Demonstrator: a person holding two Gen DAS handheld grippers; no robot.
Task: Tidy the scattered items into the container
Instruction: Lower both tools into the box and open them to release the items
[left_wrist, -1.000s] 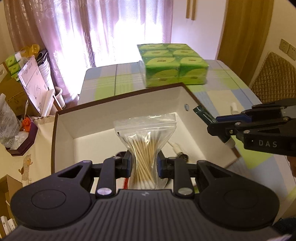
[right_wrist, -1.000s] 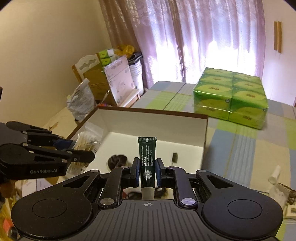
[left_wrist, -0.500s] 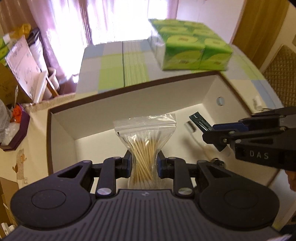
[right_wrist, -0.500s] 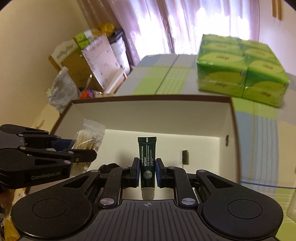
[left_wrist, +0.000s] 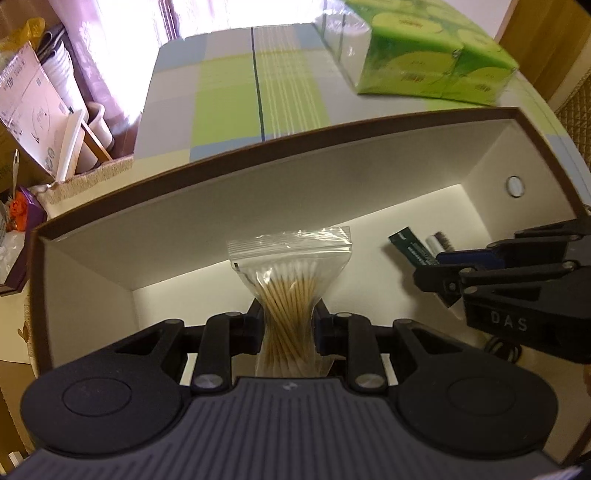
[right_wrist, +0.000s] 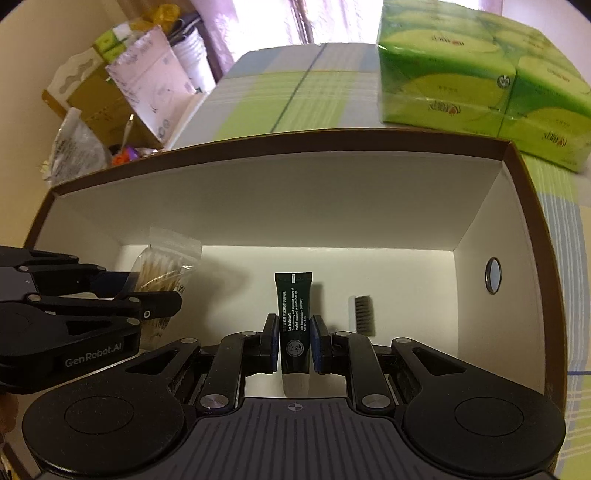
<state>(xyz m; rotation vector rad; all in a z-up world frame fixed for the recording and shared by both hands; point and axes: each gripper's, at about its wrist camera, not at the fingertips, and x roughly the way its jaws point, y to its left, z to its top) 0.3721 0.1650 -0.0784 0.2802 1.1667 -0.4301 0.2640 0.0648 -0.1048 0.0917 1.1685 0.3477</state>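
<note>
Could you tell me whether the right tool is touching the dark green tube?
Touching. The right wrist view shows the right tool with both pads pressed against the sides of the dark green tube.

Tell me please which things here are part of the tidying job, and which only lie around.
Part of the job:
bag of cotton swabs, in left gripper
dark green tube, in right gripper
box
small brush, inside box

Only lying around:
green tissue packs
checked tablecloth

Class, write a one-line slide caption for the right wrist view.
Right tongs grip a dark green tube inside the white box, a small brush lying beyond.
</note>
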